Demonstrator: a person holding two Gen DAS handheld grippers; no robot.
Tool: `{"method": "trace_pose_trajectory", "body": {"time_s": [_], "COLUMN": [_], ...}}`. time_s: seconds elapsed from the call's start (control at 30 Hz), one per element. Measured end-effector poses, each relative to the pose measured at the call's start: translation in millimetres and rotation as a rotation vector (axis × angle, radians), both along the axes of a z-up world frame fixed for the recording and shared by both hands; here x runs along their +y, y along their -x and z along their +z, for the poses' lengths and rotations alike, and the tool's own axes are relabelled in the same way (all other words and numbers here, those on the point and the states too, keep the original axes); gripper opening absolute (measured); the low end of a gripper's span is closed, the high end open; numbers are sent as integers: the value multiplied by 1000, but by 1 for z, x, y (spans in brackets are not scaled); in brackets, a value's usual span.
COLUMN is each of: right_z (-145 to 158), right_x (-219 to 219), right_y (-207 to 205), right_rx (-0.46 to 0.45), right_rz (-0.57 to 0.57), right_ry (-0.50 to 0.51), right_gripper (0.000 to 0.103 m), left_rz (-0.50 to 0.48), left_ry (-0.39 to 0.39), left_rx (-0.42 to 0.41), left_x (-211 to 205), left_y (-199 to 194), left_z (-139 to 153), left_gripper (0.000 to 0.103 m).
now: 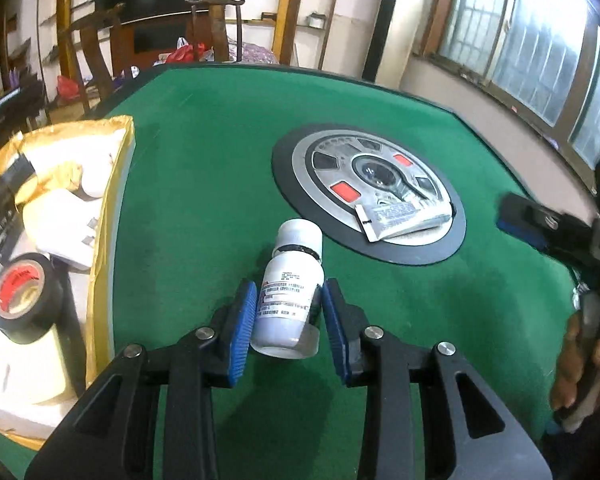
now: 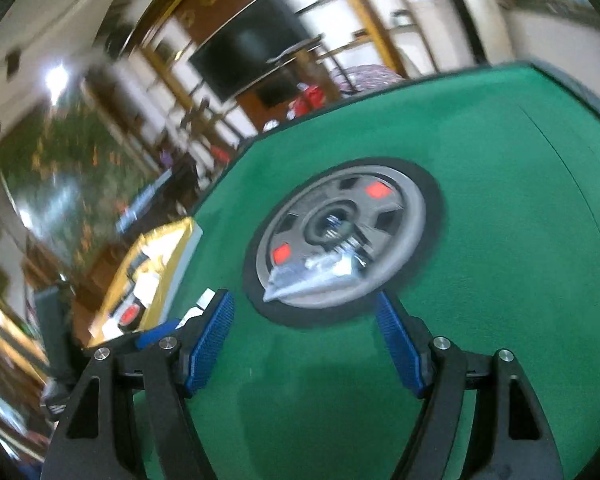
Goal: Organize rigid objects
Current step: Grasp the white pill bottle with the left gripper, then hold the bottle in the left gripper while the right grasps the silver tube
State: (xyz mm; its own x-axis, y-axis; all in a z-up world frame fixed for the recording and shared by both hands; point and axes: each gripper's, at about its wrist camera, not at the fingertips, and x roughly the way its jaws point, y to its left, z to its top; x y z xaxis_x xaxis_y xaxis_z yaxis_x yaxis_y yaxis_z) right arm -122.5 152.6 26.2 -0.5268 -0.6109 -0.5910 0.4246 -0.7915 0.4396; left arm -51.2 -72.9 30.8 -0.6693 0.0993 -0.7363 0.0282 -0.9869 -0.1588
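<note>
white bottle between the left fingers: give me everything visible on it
The white bottle looks like plastic: white cap, dark band at the neck, printed label too small to read. It lies on the green felt, cap pointing away, between the left gripper fingers. The pads sit against or very near its sides; contact is unclear.

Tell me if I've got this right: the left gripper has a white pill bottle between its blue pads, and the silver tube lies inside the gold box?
Not quite. The white pill bottle does sit between the left gripper pads, but the silver tube lies on the round grey panel in the middle of the table, not in the gold box. The left wrist view shows it.
</note>
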Motion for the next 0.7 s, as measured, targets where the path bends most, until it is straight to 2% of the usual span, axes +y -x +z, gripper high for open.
{"method": "trace_pose_trajectory", "body": {"time_s": [0.1, 0.2, 0.3, 0.37, 0.43, 0.53, 0.63, 0.7], "right_z": [4, -3, -19, -26, -30, -31, -32, -33], "right_x": [-25, -48, -58, -57, -53, -43, -37, -34], "right_y": [22, 45, 60, 62, 54, 35, 10, 5], "right_rx": [21, 37, -12, -51, -83, -143, -127, -114], "right_rz": [21, 36, 63, 90, 120, 179, 195, 145], "right_ry": [-55, -167, -251, -260, -280, -244, -249, -258], "right_gripper": [68, 67, 67, 67, 67, 67, 65, 43], "left_rz": [-9, -14, -6, -5, -4, 1, 3, 4], "left_ry": [6, 33, 48, 43, 30, -6, -18, -19], "left_rx": [-15, -48, -52, -53, -56, -62, -66, -66], "left_x": [0, 3, 3, 3, 1, -4, -4, -4], "left_y": [2, 6, 4, 3, 3, 4, 8, 8], "left_z": [-4, -11, -11, -9, -9, -8, -9, -9], "left_gripper": [33, 33, 32, 32, 32, 32, 32, 32]}}
